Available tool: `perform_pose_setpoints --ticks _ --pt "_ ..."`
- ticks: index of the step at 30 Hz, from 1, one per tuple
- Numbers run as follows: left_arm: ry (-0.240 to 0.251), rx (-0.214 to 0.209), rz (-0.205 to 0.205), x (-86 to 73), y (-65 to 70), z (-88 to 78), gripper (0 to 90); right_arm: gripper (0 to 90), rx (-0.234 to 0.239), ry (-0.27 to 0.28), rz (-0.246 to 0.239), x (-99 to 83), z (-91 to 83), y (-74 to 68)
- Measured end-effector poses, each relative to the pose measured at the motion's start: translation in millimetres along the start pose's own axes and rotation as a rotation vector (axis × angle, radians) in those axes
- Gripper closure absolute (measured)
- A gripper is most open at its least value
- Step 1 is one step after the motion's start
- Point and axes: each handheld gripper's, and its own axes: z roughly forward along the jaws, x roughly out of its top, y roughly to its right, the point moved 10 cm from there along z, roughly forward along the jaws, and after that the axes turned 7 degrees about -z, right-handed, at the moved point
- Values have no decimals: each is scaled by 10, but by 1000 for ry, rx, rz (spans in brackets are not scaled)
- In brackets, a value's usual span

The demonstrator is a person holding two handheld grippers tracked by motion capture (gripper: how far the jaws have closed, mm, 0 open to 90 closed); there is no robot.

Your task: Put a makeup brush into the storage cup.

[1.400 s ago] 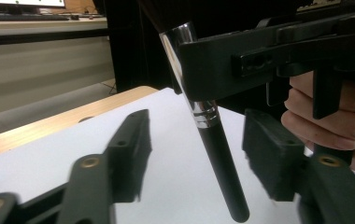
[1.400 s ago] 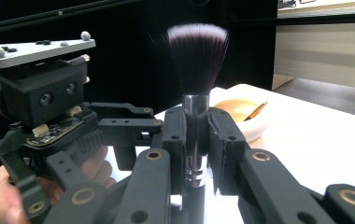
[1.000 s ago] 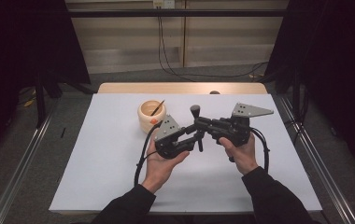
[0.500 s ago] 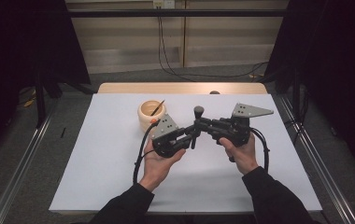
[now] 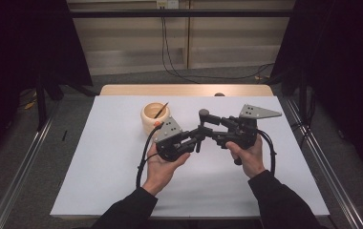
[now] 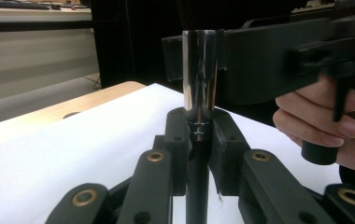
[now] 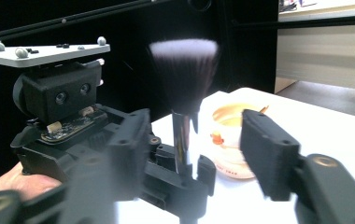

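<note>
Since a moment ago, the right gripper (image 5: 207, 125) has let go of the brush (image 7: 183, 70): its jaws have just been opening and now stand apart, with the brush between them but not pressed. The brush has changed hands. The left gripper (image 5: 199, 137) now has its jaws squeezed tight on the dark handle of the brush, just under the shiny metal collar (image 6: 202, 88). The brush stands up straight, with its soft bristles on top. Both hands are held close together over the middle of the white table (image 5: 98, 167). The left hand (image 5: 163, 167) and the right hand (image 5: 247, 156) are nearly side by side. A small cream bowl (image 5: 153, 116) sits on the table just behind the left gripper. Something thin leans in the bowl, maybe a stick, but it is too small to tell.
</note>
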Motion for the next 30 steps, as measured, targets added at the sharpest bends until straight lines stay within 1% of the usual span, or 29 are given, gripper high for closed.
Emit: perform_pose_setpoints --ticks 1,2,3,4,5,6,7,8,10,12,13,14,15,16,17,19,20,21,22,23,24,25,26,27,28,29,30 --pt "-4 -10 0 -5 -3 -7 790 311 -6 2 1 2 -3 7" --pt "-2 -8 -3 -9 -9 -6 790 258 -18 0 4 1 -4 22" --pt "-3 11 0 -15 -24 -5 790 230 -28 -7 8 -8 -7 37" --pt "-6 17 -2 -22 -31 -6 790 219 -32 -3 11 -9 -11 50" --pt "-4 16 -2 -25 -32 -3 790 196 -32 -3 17 -16 -14 61" --pt "0 14 -3 -24 -31 -1 790 158 -33 -4 14 -23 -18 70" --pt "-6 18 -1 -27 -39 -9 791 127 -34 -7 4 -30 -22 76" --pt "-3 -2 -3 -23 -30 -10 790 123 -25 -6 5 -28 -29 72" --pt "-1 19 2 -17 -57 -21 790 62 3 4 -3 -18 -40 44" --pt "-3 30 3 -15 -79 -35 790 71 -2 9 -6 -10 -43 44" --pt "3 27 -4 -10 -82 -38 790 70 -12 4 -13 -18 -42 48" --pt "3 31 -4 -9 -92 -44 790 71 -32 1 -17 -25 -45 61" --pt "6 24 -3 -5 -100 -52 790 72 -43 0 -21 -30 -43 70" --pt "7 35 -8 -3 -111 -59 791 76 -43 -3 -20 -40 -42 75" --pt "7 32 -5 -1 -119 -65 791 76 -49 -4 -18 -48 -43 86" --pt "6 50 -3 4 -148 -97 790 89 -66 -3 -19 -62 -45 117" --pt "5 46 -4 5 -155 -110 790 89 -76 -6 -17 -76 -51 134" --pt "7 53 -8 6 -167 -123 791 89 -84 -10 -26 -85 -56 148" --pt "11 60 -9 9 -180 -131 791 89 -91 -14 -48 -94 -55 158" --pt "8 66 0 12 -209 -151 790 87 -107 -12 -66 -95 -55 172" --pt "11 63 -8 17 -218 -160 790 84 -125 -10 -92 -97 -52 194" --pt "14 67 -7 25 -232 -169 791 79 -130 -17 -90 -109 -56 200" --pt "18 66 -16 28 -233 -173 791 70 -130 -16 -97 -115 -54 206" --pt "22 74 -8 38 -249 -182 791 64 -140 -19 -113 -124 -52 217" --pt "18 63 -7 37 -246 -188 790 62 -177 -39 -141 -150 -60 247" --pt "21 59 -3 42 -248 -193 791 56 -179 -39 -149 -157 -62 251" --pt "25 66 -6 48 -255 -202 791 40 -179 -36 -149 -168 -68 260"
